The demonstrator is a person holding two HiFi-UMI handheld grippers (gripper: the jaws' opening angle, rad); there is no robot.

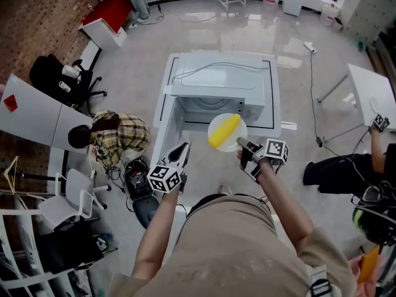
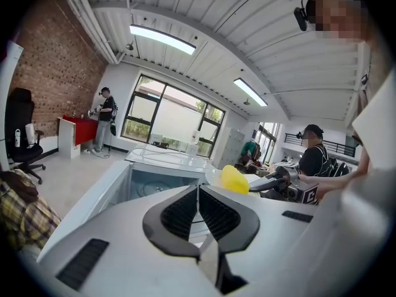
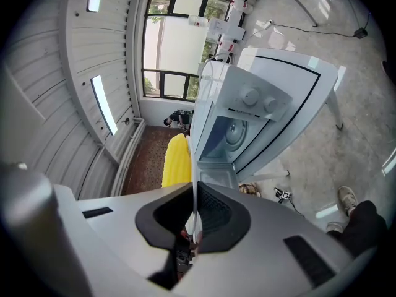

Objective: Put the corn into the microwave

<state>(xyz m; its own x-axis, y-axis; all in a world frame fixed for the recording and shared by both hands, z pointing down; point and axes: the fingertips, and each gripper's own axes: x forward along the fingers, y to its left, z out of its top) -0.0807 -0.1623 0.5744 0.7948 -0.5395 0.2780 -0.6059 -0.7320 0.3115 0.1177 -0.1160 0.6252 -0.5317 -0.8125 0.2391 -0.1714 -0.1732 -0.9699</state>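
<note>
The right claw (image 1: 241, 143) is clamping the near rim of a round white plate (image 1: 218, 124). A yellow corn cob (image 1: 224, 131) is lying on it just beyond the claw, before the open white microwave (image 1: 219, 91). The left claw (image 1: 184, 147) is sitting closed and empty nearby.

A lab workroom: brick wall (image 1: 37, 17), white desks (image 1: 366, 90), black office chair (image 1: 52, 79).
</note>
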